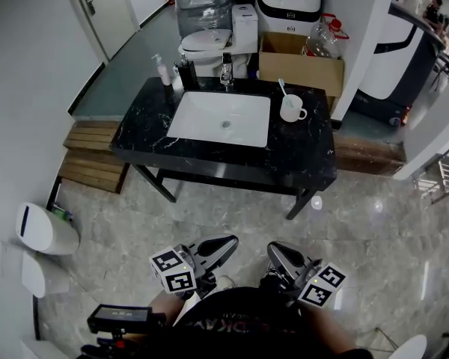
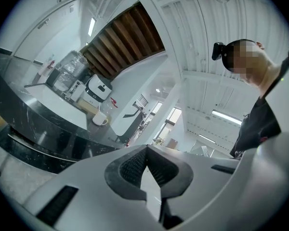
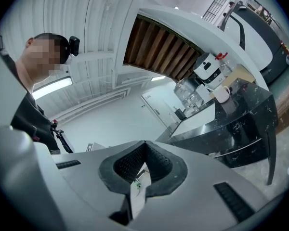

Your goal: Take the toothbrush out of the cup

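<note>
Head view: a black marble counter [image 1: 307, 155] on dark legs carries a white rectangular sink [image 1: 243, 111] with a faucet [image 1: 227, 72] at its far edge. The white cup [image 1: 291, 108] stands upright on the counter just beside the sink's right rim, handle turned to the right. The toothbrush [image 1: 283, 88] stands in the cup, leaning up and to the left past the rim. A pump bottle [image 1: 163, 71] and dark containers occupy the counter's far left corner. Behind the counter are a toilet [image 1: 209, 47] and an open cardboard box [image 1: 299, 66]; a wooden platform [image 1: 93, 155] lies on the floor to the left, and a white bin [image 1: 45, 230] stands at the lower left. The left gripper [image 1: 229, 241] and the right gripper [image 1: 274, 250] are held low, close to the person's body at the bottom of the frame. Both are well apart from the counter and the cup, with bare tiled floor between. Left gripper view: the jaws of the left gripper [image 2: 145, 149] are closed, ribbed pads meeting at the tips, with nothing between them. The cup [image 2: 100, 119] appears small on the counter, far off to the left. Right gripper view: the jaws of the right gripper [image 3: 144, 143] are likewise closed tip to tip and empty. The cup [image 3: 222, 94] shows on the distant counter [image 3: 231, 124] at the upper right.
</note>
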{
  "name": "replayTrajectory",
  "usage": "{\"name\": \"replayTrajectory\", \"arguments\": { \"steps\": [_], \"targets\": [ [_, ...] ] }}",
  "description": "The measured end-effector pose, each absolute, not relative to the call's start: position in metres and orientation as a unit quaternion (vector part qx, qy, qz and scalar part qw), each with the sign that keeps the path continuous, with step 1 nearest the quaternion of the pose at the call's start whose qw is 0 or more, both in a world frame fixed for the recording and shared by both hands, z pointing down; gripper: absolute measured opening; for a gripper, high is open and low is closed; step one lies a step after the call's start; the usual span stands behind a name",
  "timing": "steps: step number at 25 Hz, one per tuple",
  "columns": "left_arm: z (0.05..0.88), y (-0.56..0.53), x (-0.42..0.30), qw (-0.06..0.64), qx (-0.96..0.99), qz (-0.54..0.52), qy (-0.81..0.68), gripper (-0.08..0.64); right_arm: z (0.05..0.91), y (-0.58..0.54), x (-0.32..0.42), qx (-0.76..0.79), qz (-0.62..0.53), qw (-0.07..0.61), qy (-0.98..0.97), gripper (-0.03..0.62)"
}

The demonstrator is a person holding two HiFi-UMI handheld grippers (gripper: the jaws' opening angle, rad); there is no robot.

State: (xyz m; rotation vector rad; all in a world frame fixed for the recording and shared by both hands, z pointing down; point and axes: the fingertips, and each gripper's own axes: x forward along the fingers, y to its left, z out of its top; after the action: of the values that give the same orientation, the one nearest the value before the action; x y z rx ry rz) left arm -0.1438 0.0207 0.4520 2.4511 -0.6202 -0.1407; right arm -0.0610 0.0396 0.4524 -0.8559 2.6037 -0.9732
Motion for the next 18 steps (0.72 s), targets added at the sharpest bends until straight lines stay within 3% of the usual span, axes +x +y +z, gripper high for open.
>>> {"name": "replayTrajectory", "arguments": {
  "steps": [18],
  "targets": [
    [0.45, -0.116, -0.052, 0.261, 0.909, -0.049, -0.322, 0.008, 0.459, -0.066, 0.053, -0.247, -0.337, 0.11, 0.902, 0.011]
  ]
}}
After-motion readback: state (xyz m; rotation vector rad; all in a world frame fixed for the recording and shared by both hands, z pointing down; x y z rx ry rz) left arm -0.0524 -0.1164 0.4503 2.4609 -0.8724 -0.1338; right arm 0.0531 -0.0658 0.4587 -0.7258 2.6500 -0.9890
